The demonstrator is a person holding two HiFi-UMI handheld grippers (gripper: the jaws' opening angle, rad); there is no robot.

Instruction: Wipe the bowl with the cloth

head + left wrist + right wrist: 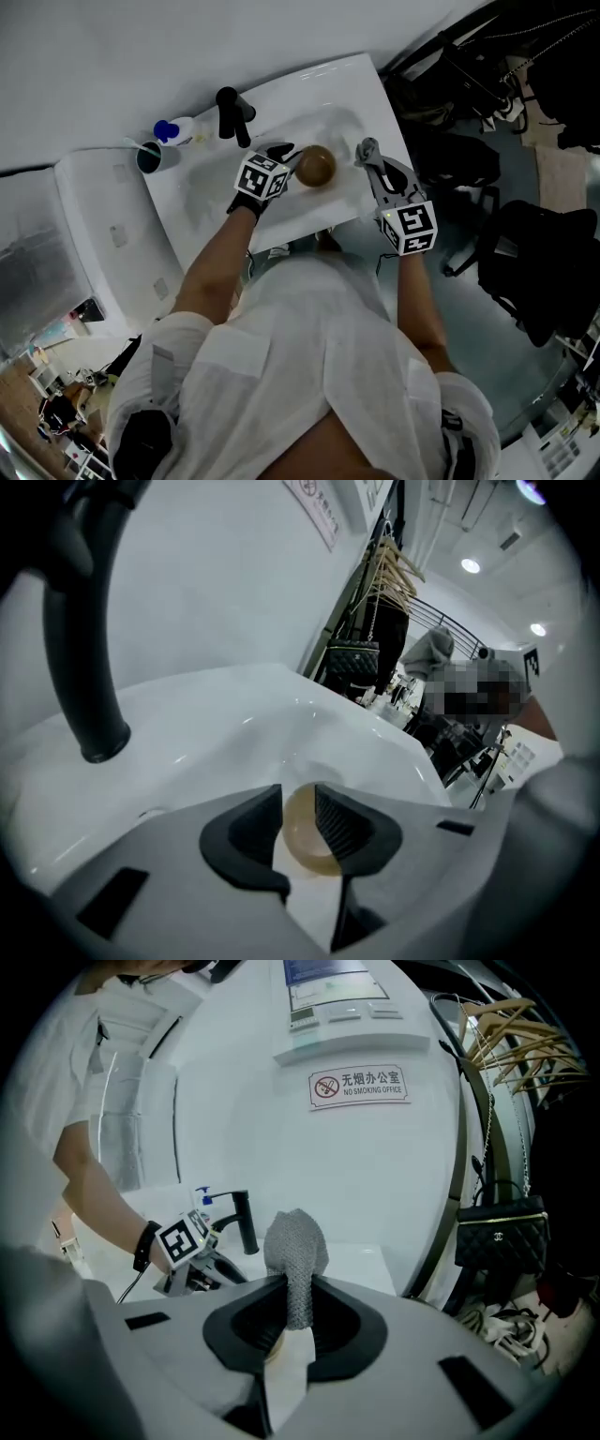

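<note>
**Left gripper** (298,801): the jaws stand apart and pinch nothing. The brown bowl (302,841) shows in the gap just beyond the tips. No view shows a pad pressing on it.

**Right gripper** (298,1297): the jaws are closed on a grey mesh cloth (295,1237). It stands up in a bunch past the tips. In the head view the cloth hangs over the right end of the sink (211,202), near the bowl but apart from it.

**Bowl:** it lies in the hollow of the white sink, towards the right end and roughly midway between the front and back edges. Whether its mouth faces up cannot be told.

**Surroundings:** a black tap (232,111) stands at the back edge, to the left of the bowl and near the left gripper.

**Assessment:** wiping has not begun and the bowl is not secured.

**Risks:**
- If the cloth presses down before the left jaws take the rim, the bowl will probably skid or tip on the glossy sink.
- A shallow bite on the rim may slip off.
- The cloth is held by one narrow fold, so drag could pull it free.
- A wide move of the left gripper could knock the tap.
</note>
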